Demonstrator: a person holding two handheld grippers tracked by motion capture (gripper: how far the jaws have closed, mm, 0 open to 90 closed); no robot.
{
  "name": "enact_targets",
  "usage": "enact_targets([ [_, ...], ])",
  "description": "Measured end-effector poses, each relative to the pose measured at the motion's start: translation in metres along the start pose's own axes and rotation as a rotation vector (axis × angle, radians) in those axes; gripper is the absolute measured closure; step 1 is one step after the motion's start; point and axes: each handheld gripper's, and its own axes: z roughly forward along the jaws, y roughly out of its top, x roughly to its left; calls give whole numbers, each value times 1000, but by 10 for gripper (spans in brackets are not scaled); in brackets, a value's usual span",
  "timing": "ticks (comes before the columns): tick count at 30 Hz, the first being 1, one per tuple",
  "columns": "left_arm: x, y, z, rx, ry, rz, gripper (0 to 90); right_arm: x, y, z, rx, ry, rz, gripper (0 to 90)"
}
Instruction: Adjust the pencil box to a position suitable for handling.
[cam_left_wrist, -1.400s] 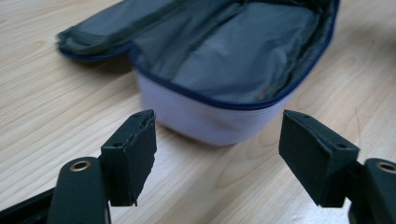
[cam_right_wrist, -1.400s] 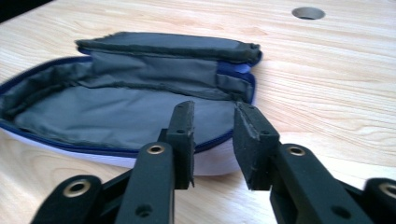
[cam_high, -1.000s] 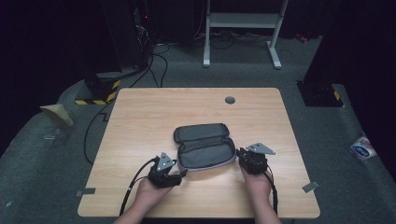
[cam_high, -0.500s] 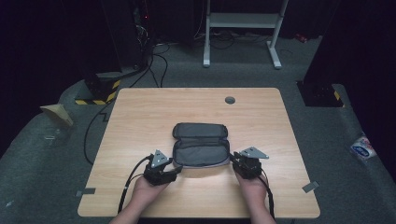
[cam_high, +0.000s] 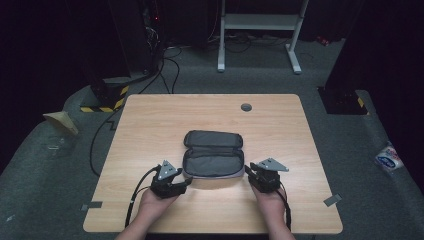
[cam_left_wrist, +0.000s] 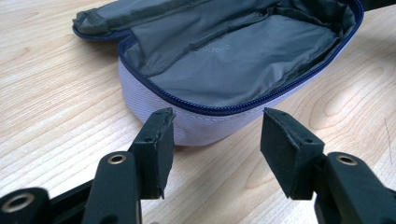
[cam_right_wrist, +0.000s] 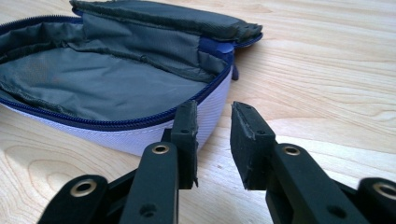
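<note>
- An open zip case (cam_high: 213, 155) lies near the middle of the wooden worktop (cam_high: 150, 125), lid folded back toward the far edge, grey lining facing up, with a dark blue zipper round its rim.
- The left tongs (cam_high: 186, 181) sit at the case's near left corner; in the left gripper view (cam_left_wrist: 215, 135) the 2 pads stand moderately wide apart with bare wood between them, just short of the case's pale lilac side wall, gripping nothing.
- The right tongs (cam_high: 247, 171) sit at the near right corner; in the right gripper view (cam_right_wrist: 214, 135) the gap is narrow. The jaws have just been opening, and the inner pad lies against or just beside the case's end wall; I cannot tell which. Nothing is between the pads.
- A round grey grommet (cam_high: 246, 107) is set in the worktop near the far edge, well apart from the case.
- Nothing stands between either tongs and the case.
- Round the worktop on the floor: black cables (cam_high: 165, 65), a yellow-and-black striped base (cam_high: 102, 102), a white frame's legs (cam_high: 260, 35), a cardboard scrap (cam_high: 61, 122) at left, and a blue-and-white packet (cam_high: 388, 159) at right.
- The room behind is dark; the equipment there is hard to make out.
- The person's forearms are cut off at the bottom edge, and faint print on the lining is too small to read.
</note>
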Motion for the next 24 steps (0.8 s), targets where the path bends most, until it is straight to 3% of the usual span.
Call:
enact_targets([
  [6, 9, -3, -7, -6, 20, -7, 448, -9, -4, -11, -14, -16, 6, 684],
  [17, 25, -14, -26, 1, 64, -27, 449, -30, -23, -30, 10, -65, 11, 666],
  [24, 38, -27, -38, 21, 57, -73, 448, -46, -33, -40, 40, -101, -2, 654],
])
